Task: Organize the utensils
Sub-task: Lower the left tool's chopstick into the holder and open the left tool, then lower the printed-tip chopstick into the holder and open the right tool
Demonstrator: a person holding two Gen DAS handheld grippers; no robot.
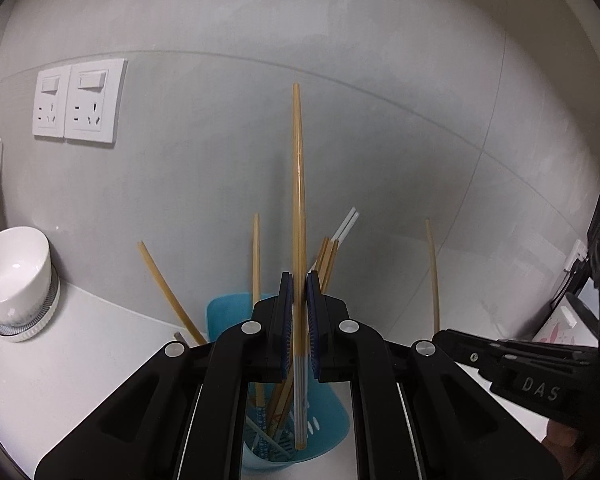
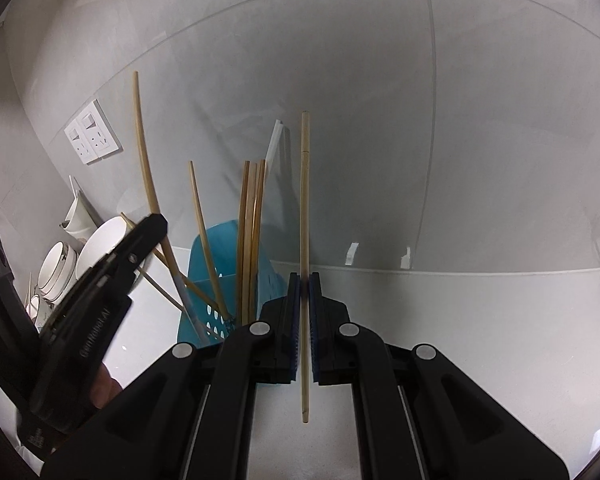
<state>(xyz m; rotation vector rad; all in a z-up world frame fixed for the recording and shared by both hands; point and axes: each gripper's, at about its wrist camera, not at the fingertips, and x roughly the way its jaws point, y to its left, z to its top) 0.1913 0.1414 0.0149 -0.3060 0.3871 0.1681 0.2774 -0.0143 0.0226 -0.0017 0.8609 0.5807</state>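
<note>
Left wrist view, nearest first: my left gripper (image 1: 299,320) is clenched on 1 chopstick (image 1: 299,200), its lower end over the blue holder (image 1: 332,432), where others stand. Judged step: dropping it in; next, lower and release. Beyond, a white cup (image 1: 16,272) sits by the wall. Right wrist view alone shows my right gripper (image 2: 304,320) clamping a second chopstick (image 2: 305,200) above bare counter (image 2: 480,320), right of the holder; bowls (image 2: 56,268) are stacked left.

a home kitchen is indicated: a white countertop (image 2: 480,320) is backed by grey wall tiles (image 1: 380,160), switched sockets (image 1: 78,100) are mounted there, and stacked bowls (image 2: 56,268) and a blue chopstick holder (image 2: 208,264) are seen.
</note>
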